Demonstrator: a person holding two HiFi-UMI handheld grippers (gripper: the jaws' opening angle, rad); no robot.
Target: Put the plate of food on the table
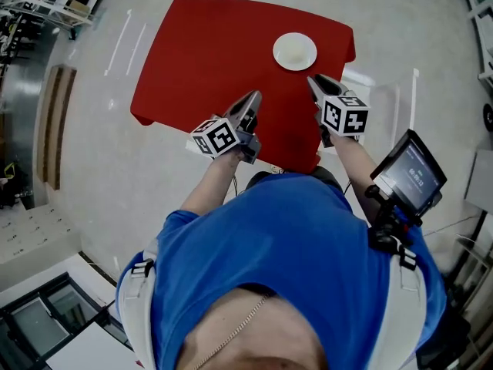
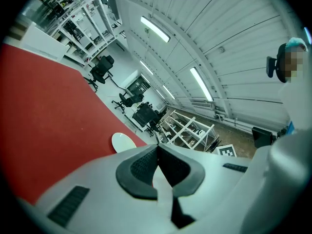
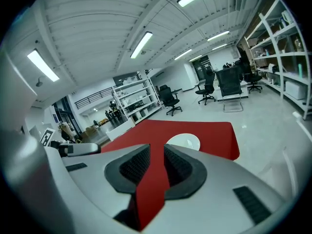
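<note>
The white plate (image 1: 294, 52) rests flat on the red bench (image 1: 204, 60), in its far right part, close to the right edge. The right gripper (image 1: 314, 82) hovers just on the near side of the plate, pointing at it without touching; its fingers (image 3: 134, 167) stand spread, and only red bench shows in the gap between them. The left gripper (image 1: 251, 100) hangs to the left over the near part of the bench, well apart from the plate, its fingers (image 2: 141, 165) pressed together at the tips on nothing
</note>
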